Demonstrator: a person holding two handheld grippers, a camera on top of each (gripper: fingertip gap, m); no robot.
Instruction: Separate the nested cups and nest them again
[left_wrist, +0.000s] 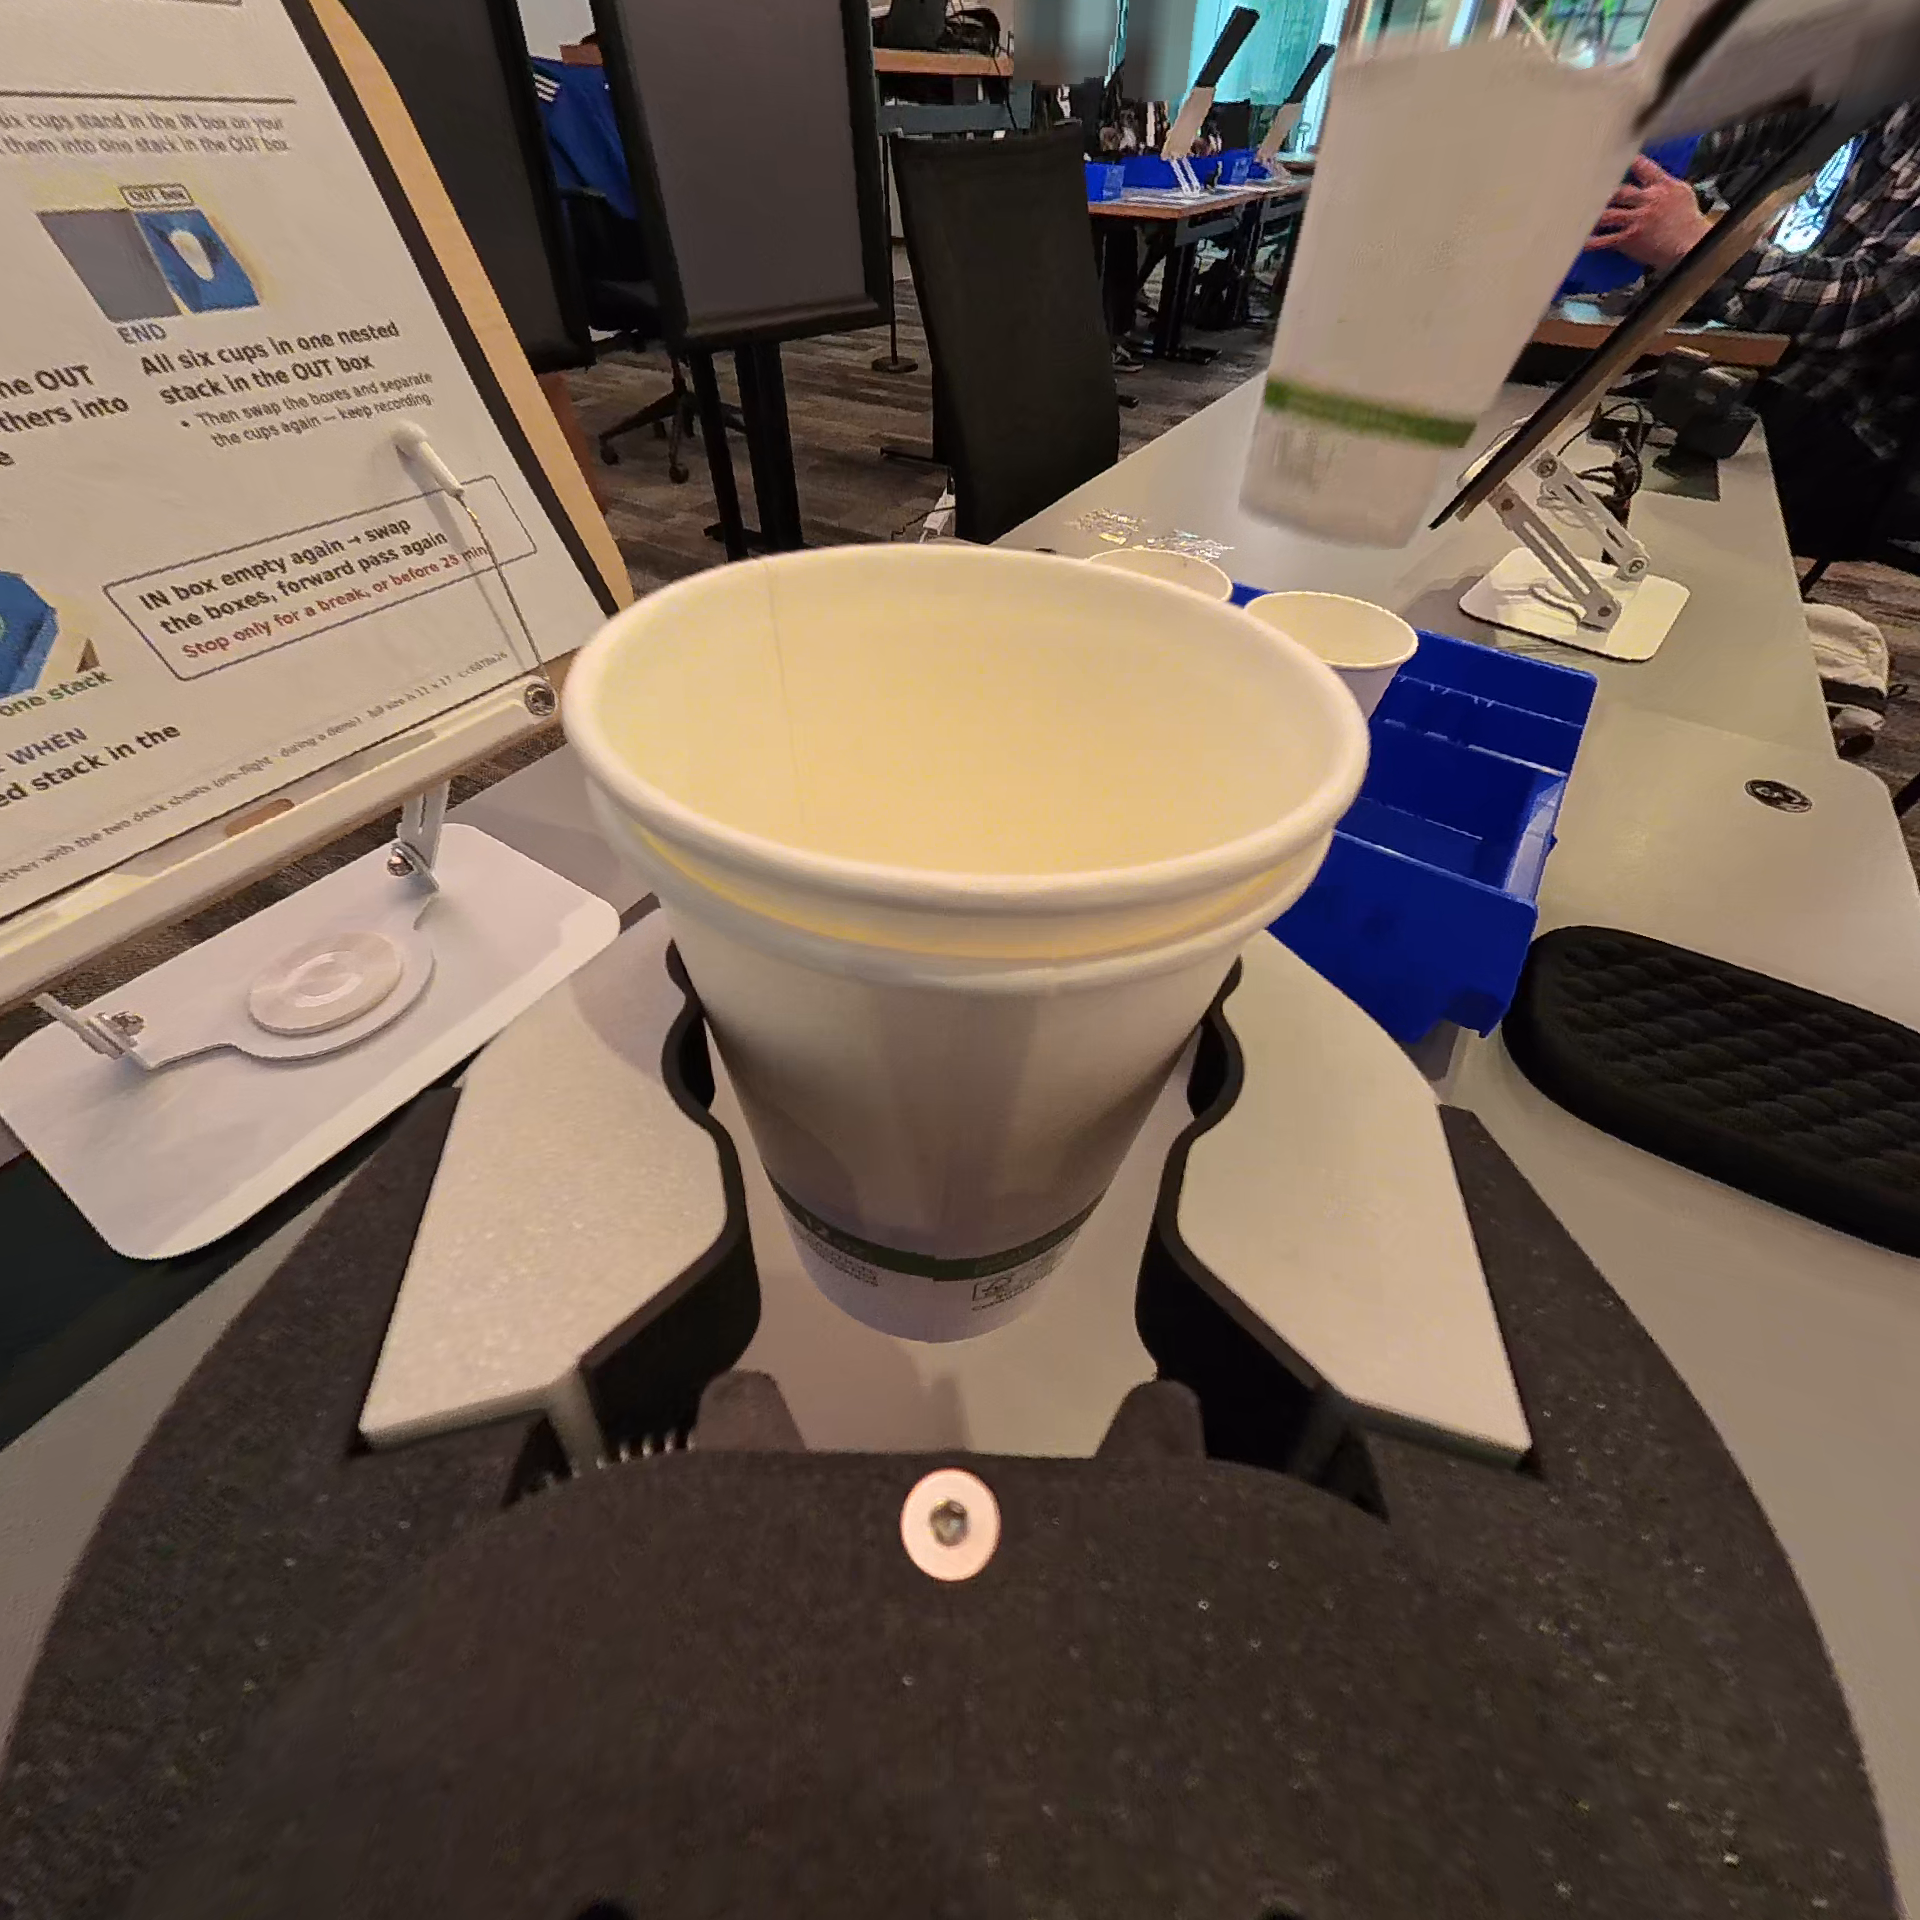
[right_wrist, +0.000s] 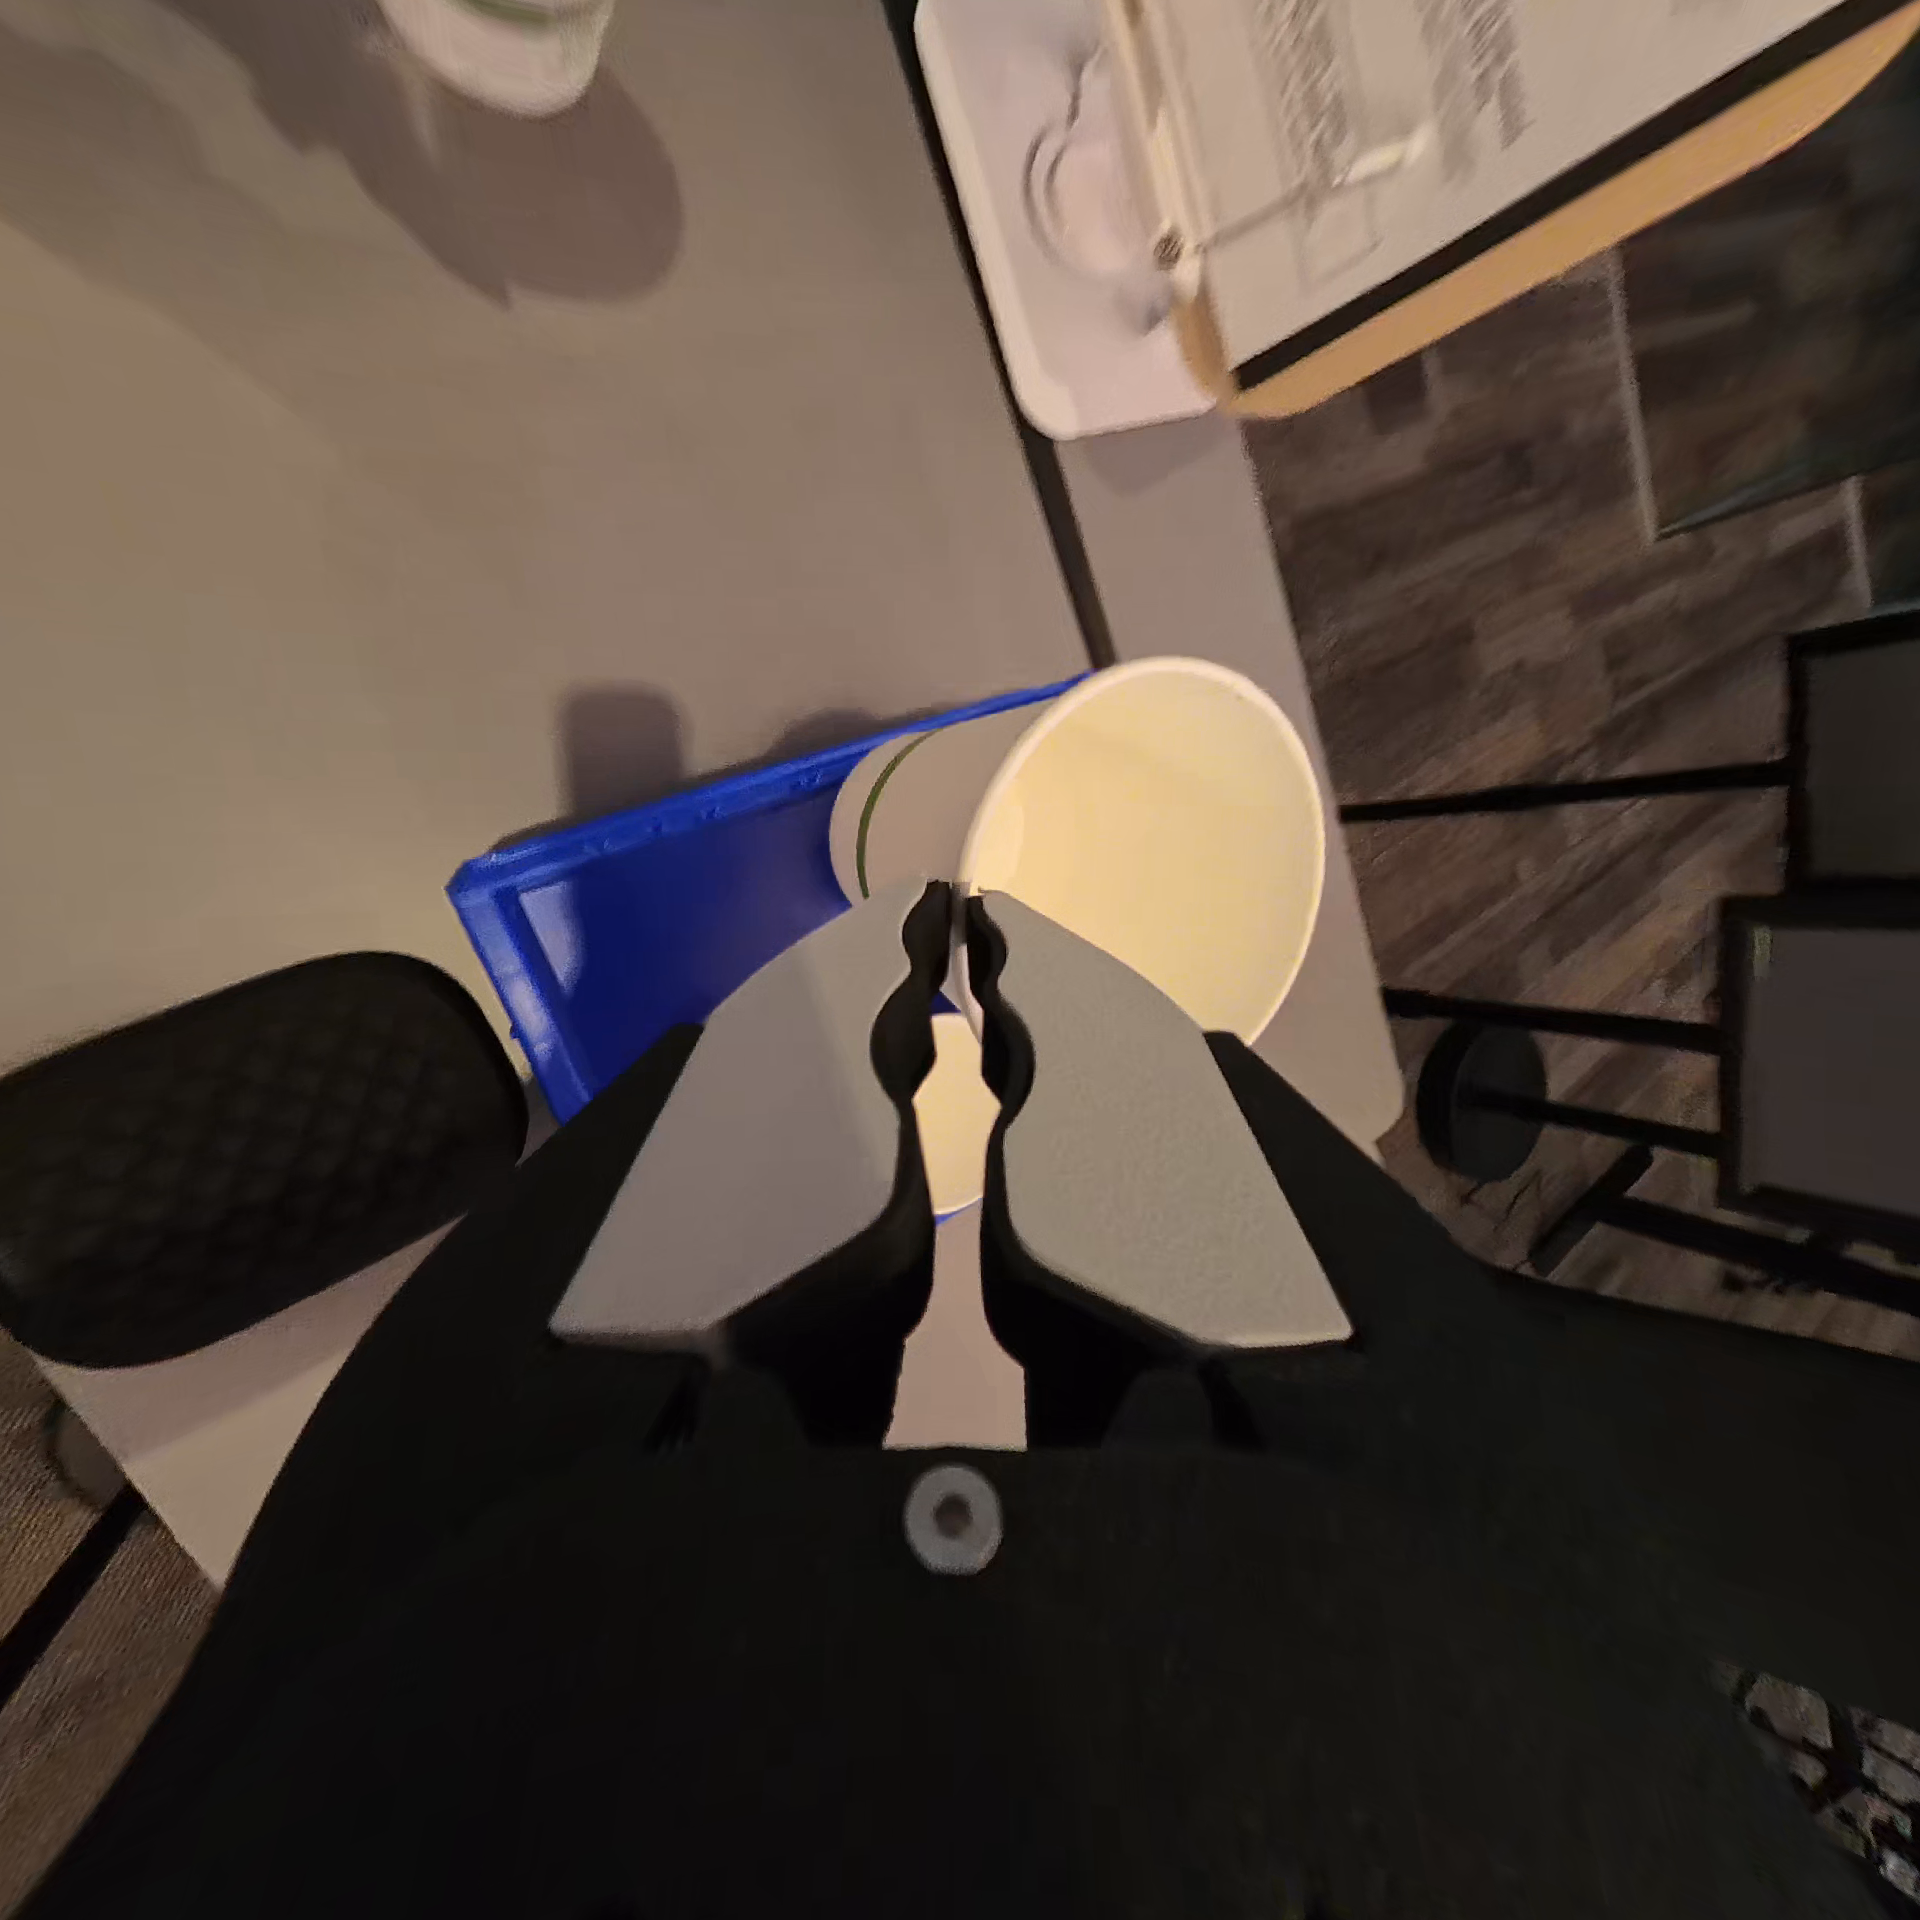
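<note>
Between left gripper (left_wrist: 961, 1049) fingers: nested stack (left_wrist: 956, 914), two rims showing, clamped upright; right gripper (right_wrist: 958, 896) pinches rim of single cup (right_wrist: 1122, 852), lifted clear; below it, blue bin (right_wrist: 665, 914) holds separated cups; separation partly done, stack remains, re-nesting pending.

Your grey table (left_wrist: 1704, 831) is carrying a blue bin (left_wrist: 1455, 831) sitting right of centre. A black padded rest (left_wrist: 1725, 1070) is lying just near-right of it. A white stand base (left_wrist: 260, 1091) is sitting at the left edge, another white stand base (left_wrist: 1569, 603) resting far right.
</note>
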